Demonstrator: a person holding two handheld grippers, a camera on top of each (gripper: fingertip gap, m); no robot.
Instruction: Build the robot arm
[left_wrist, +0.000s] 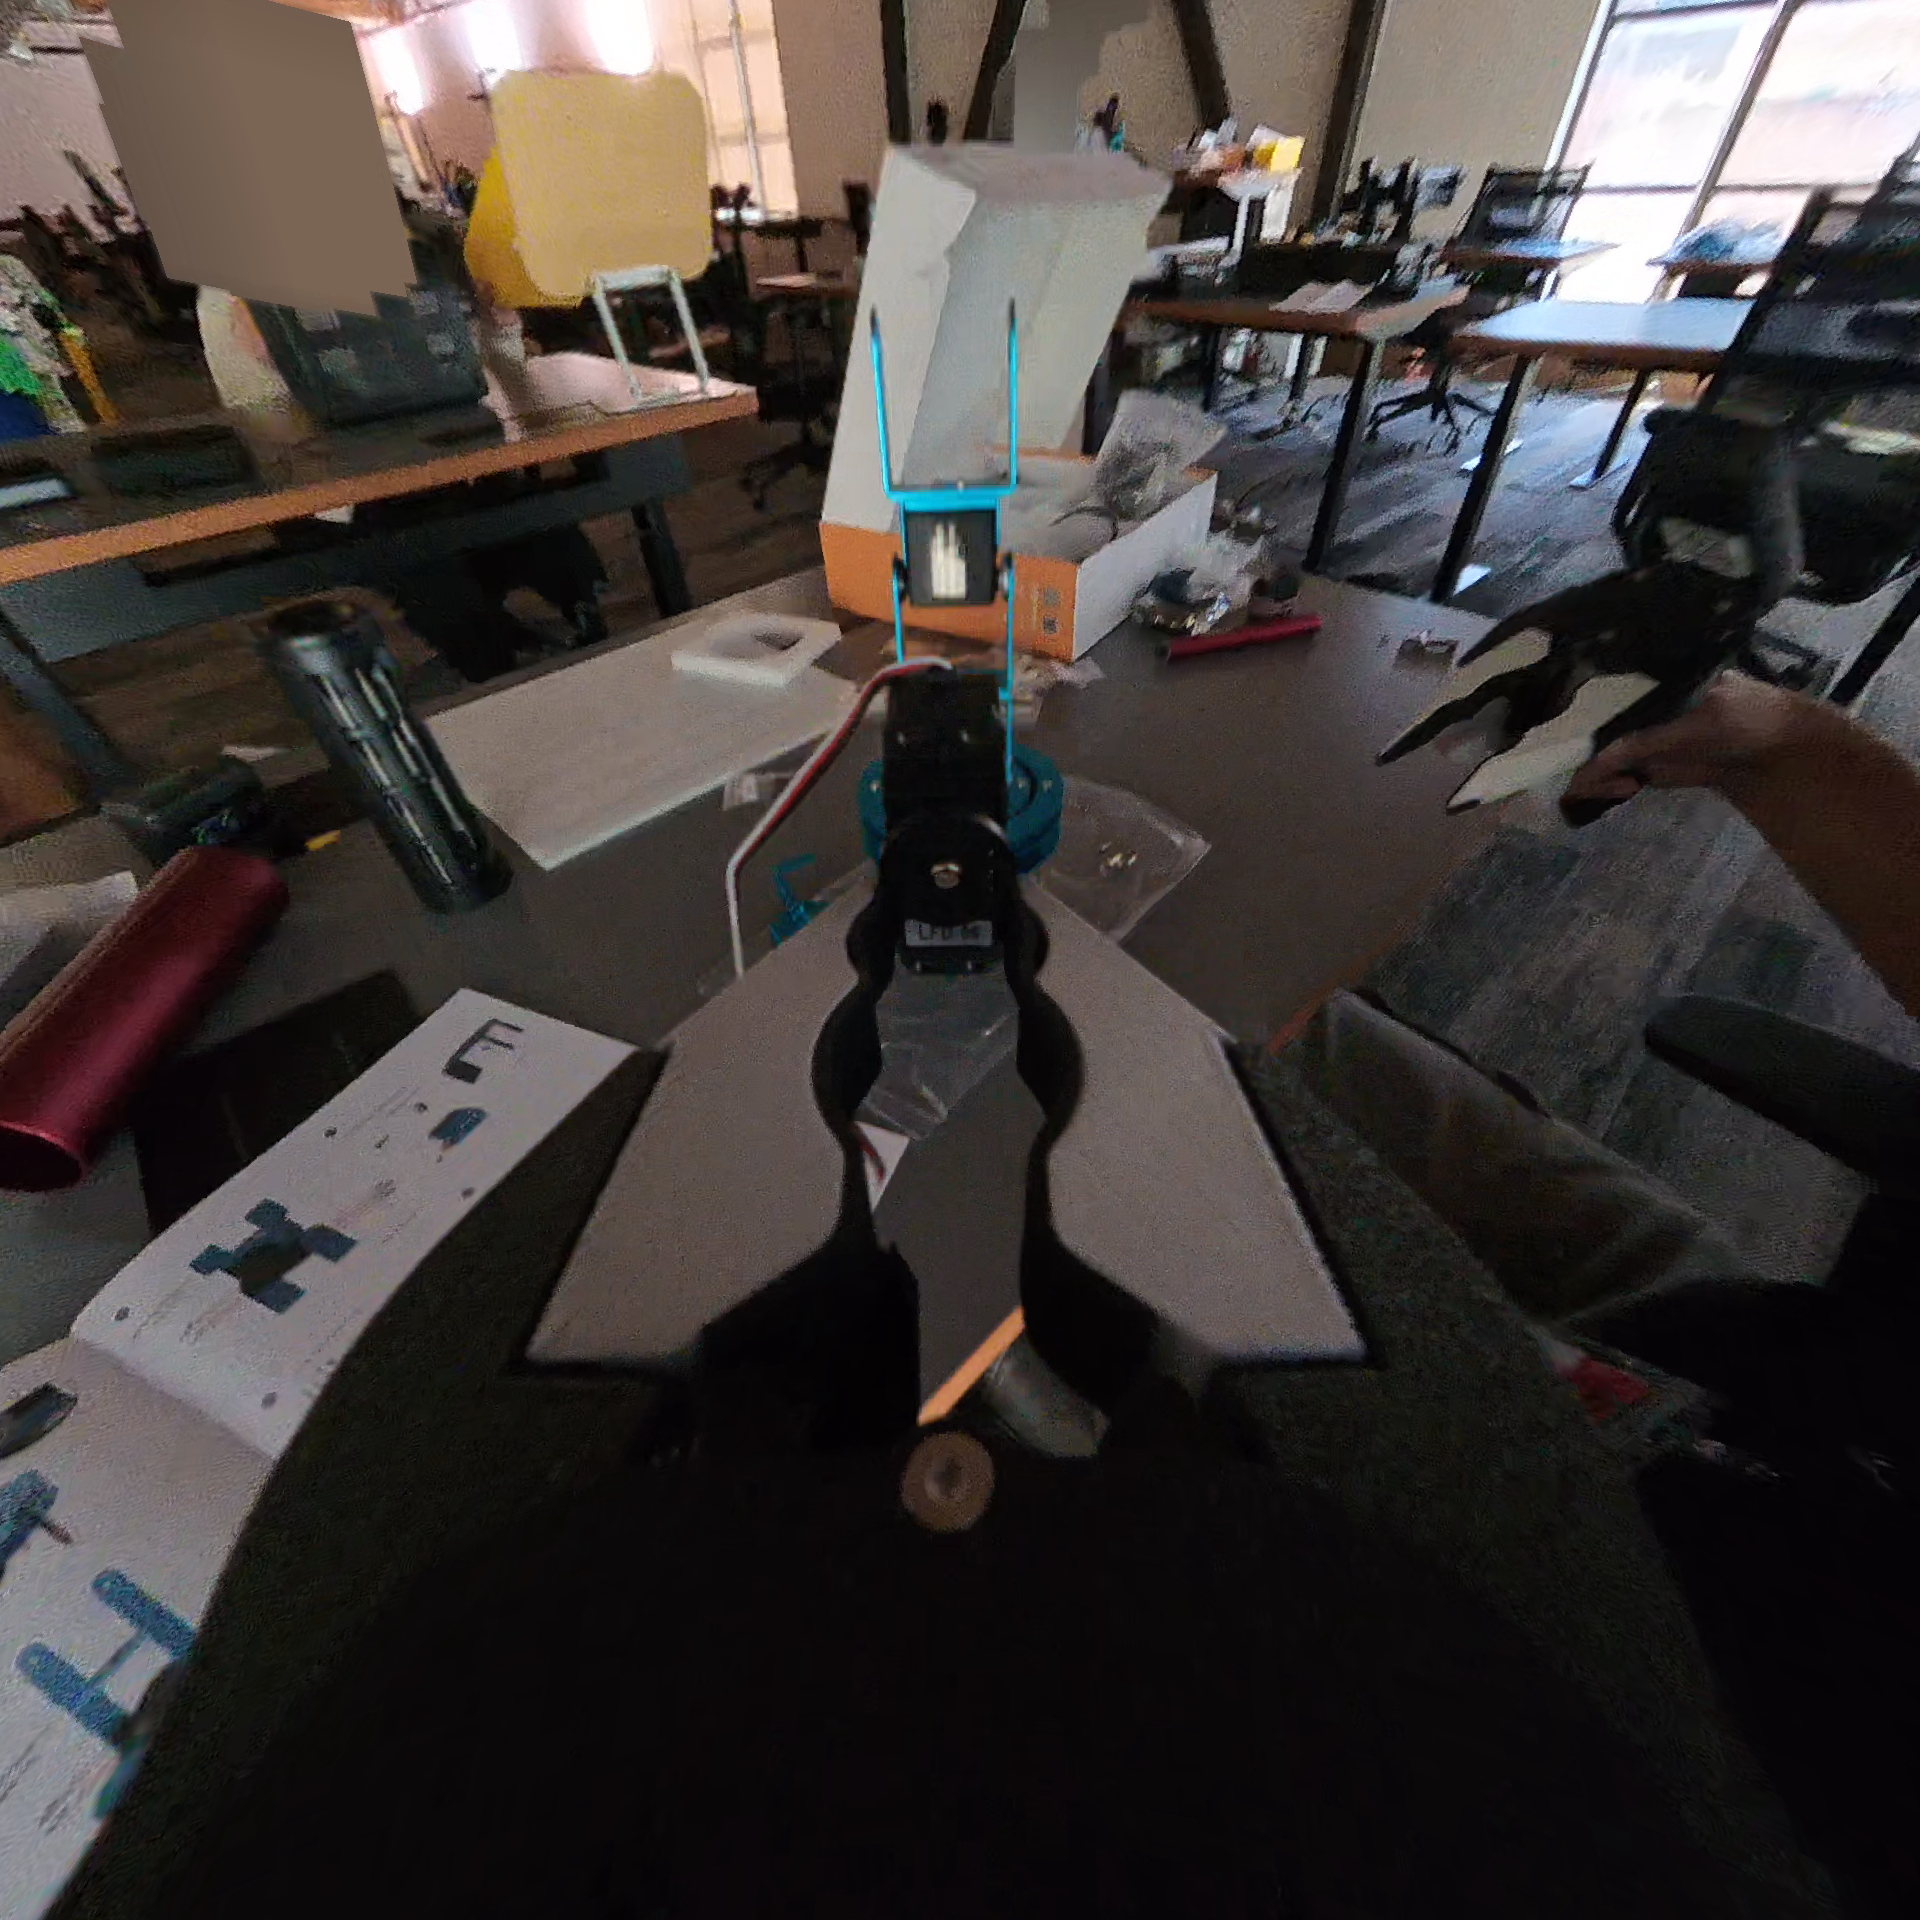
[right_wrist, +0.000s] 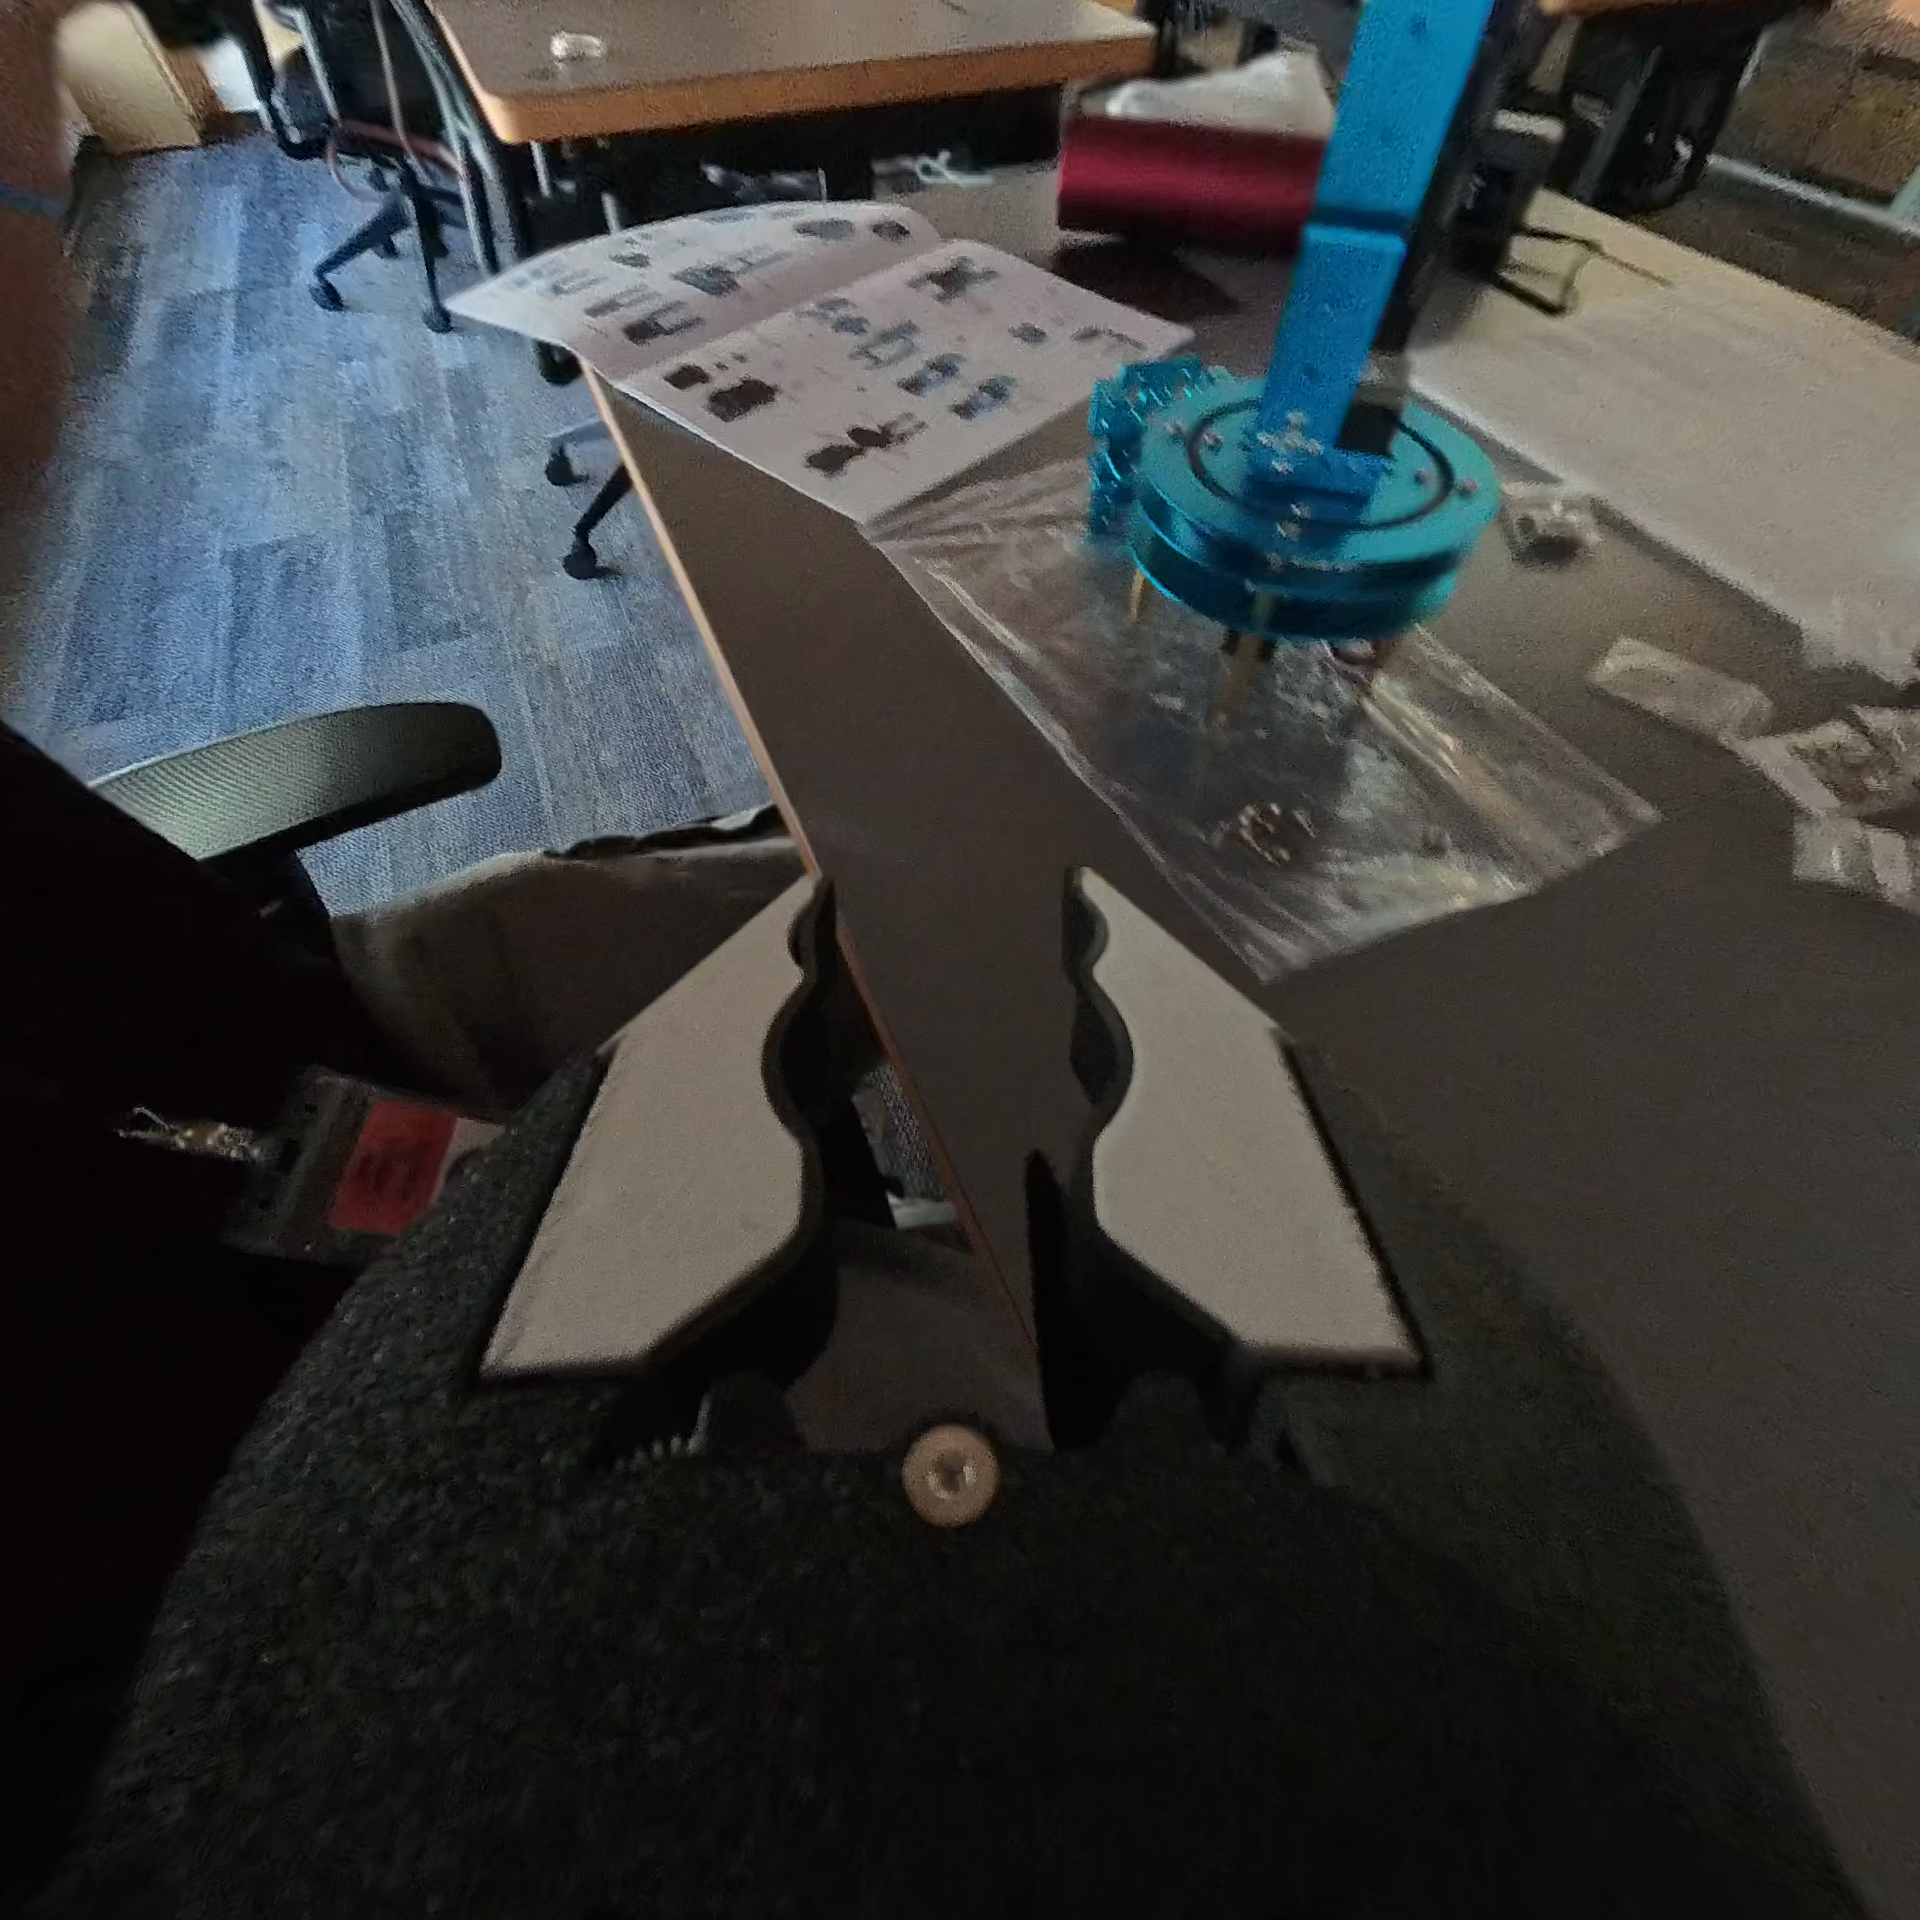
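Note:
My left gripper (left_wrist: 951, 935) is shut on a black servo (left_wrist: 943, 914), part of a small blue robot arm kit. Behind the servo, thin blue brackets (left_wrist: 940, 416) rise from the kit's round blue base (left_wrist: 1039, 805). A red-white-black wire (left_wrist: 800, 790) runs off the servo. My right gripper (right_wrist: 951, 894) is open and empty over the dark table's (right_wrist: 1558, 1143) front edge, short of the blue base (right_wrist: 1294, 509) and its upright blue bracket (right_wrist: 1361, 208). It also shows in the left wrist view (left_wrist: 1455, 758), in a person's hand, to the right of the kit.
A clear plastic bag (right_wrist: 1247, 748) with small screws lies under the base. A printed instruction sheet (right_wrist: 831, 343) lies near the table edge. A red cylinder (left_wrist: 114, 1018), a black tool case (left_wrist: 384, 758) and an open white-and-orange box (left_wrist: 997, 416) stand around. A chair armrest (right_wrist: 312, 769) is at left.

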